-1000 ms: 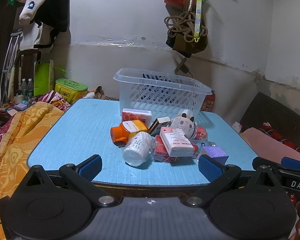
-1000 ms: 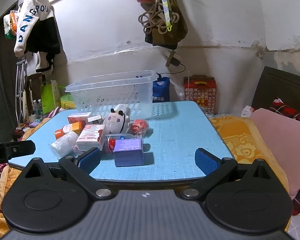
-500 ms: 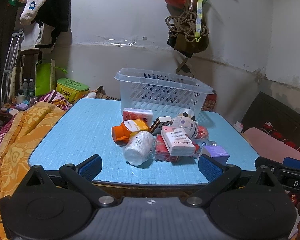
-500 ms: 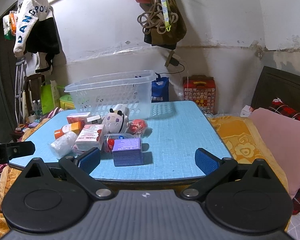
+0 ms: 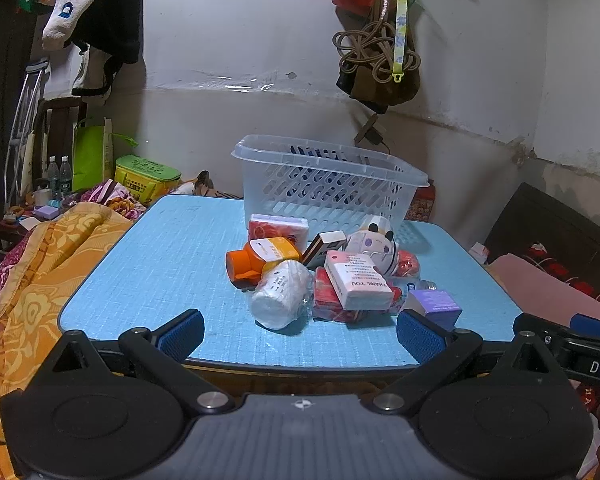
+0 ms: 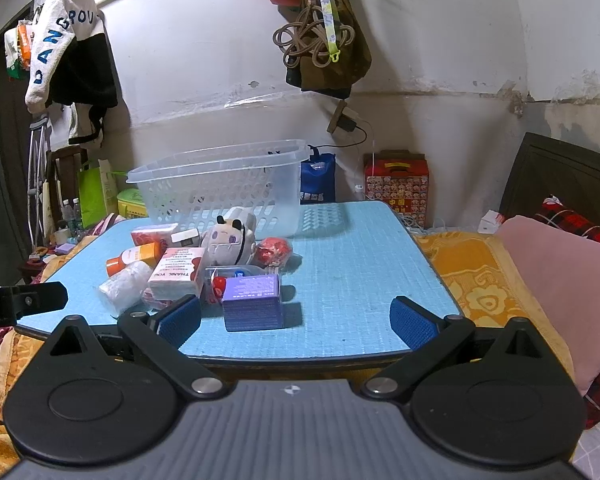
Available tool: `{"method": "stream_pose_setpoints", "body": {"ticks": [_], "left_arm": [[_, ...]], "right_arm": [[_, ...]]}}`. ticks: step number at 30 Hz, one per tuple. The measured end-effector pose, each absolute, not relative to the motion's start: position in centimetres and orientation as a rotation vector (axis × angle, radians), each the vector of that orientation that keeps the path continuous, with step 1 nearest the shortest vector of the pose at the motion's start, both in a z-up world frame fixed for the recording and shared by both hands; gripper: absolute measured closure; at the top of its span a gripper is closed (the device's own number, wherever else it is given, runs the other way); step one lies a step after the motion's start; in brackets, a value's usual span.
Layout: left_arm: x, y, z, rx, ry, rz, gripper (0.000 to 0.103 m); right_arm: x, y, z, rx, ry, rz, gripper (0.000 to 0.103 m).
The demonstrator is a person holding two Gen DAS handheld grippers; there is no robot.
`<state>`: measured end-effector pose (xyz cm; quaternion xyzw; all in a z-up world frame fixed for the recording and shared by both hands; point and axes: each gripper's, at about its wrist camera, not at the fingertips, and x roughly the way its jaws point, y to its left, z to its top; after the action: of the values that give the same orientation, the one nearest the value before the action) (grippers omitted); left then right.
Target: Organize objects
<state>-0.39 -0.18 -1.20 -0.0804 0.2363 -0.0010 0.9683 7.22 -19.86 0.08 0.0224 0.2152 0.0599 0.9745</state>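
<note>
A pile of small items lies on the blue table (image 5: 168, 256): a white wrapped roll (image 5: 280, 300), an orange bottle (image 5: 260, 260), a pink "THANK YOU" box (image 5: 358, 286), a panda plush (image 5: 374, 242) and a purple box (image 5: 434, 304). A clear plastic basket (image 5: 324, 180) stands behind the pile. My left gripper (image 5: 300, 334) is open and empty at the table's near edge. My right gripper (image 6: 296, 318) is open and empty, just before the purple box (image 6: 254, 296). The basket (image 6: 220, 188) also shows there.
An orange blanket (image 5: 40, 264) lies left of the table. A pink cushion (image 6: 560, 276) lies to the right. Bags (image 6: 320, 24) and clothes (image 5: 92, 12) hang on the wall behind. The other gripper's tip (image 5: 572, 344) shows at the right edge of the left wrist view.
Both grippers have crept slightly nearer to the table and pile. Nothing on the table has moved.
</note>
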Motion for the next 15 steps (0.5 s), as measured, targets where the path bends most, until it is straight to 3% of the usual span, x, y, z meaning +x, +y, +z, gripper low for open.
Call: {"method": "stream_pose_setpoints", "body": {"ticks": [15], "left_arm": [[-0.50, 0.16, -1.43, -0.171, 0.482, 0.011, 0.000]], "right_arm": [[6.94, -19.90, 0.17, 0.046, 0.427, 0.121, 0.000]]}}
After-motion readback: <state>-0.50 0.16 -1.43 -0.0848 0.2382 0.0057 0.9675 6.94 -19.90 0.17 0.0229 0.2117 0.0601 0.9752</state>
